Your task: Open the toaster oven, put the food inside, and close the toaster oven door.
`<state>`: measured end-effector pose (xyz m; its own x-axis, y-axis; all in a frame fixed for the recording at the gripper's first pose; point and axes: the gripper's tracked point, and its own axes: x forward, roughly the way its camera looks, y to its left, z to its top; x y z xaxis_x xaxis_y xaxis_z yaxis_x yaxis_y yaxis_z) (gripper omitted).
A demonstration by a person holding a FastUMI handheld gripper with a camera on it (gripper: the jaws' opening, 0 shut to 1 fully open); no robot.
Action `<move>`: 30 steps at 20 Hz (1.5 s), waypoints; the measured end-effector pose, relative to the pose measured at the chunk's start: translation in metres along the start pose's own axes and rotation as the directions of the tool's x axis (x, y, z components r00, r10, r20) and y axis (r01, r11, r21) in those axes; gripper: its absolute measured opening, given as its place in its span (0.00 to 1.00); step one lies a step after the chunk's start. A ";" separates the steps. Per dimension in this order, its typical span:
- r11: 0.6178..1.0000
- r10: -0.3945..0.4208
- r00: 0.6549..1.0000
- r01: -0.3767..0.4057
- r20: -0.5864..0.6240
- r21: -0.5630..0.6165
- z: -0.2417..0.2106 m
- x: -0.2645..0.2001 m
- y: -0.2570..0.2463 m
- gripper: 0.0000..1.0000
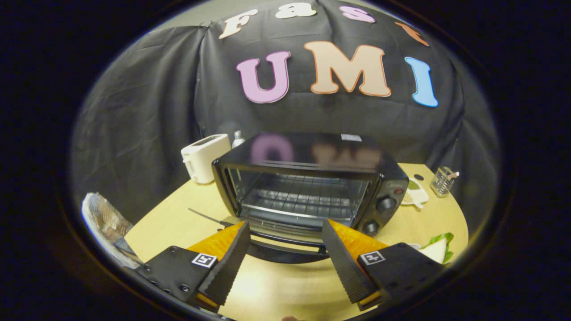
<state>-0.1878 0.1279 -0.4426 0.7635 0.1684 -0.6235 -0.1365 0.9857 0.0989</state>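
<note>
The gripper (pixel 285 249) hovers over the pale wooden bench (pixel 276 285) with its jaws spread wide and holding nothing, the lowered door (pixel 285 244) of the toaster oven (pixel 308 187) lying just ahead of and between them. The oven stands open beyond the jaws, its wire rack (pixel 299 198) bare. The food, a sandwich (pixel 439 247) with green leaves, lies on the bench just outside the right jaw, and a white toaster (pixel 204 157) stands beyond the left jaw, beside the oven.
</note>
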 end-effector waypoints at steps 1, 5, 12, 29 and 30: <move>1.000 0.009 1.000 -0.009 -0.025 -0.006 -0.012 -0.003 0.002 1.00; 0.999 0.033 0.993 -0.033 -0.109 -0.006 -0.051 -0.005 0.008 1.00; 0.998 0.035 0.972 -0.048 -0.233 -0.047 -0.107 0.007 0.010 1.00; 0.997 -0.034 0.999 0.035 -0.021 0.069 -0.010 -0.029 -0.073 1.00; 0.995 -0.064 0.998 0.063 0.007 0.080 0.002 -0.036 -0.090 1.00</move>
<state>-0.2018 0.0329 -0.4275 0.7749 0.1052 -0.6233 -0.0371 0.9919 0.1213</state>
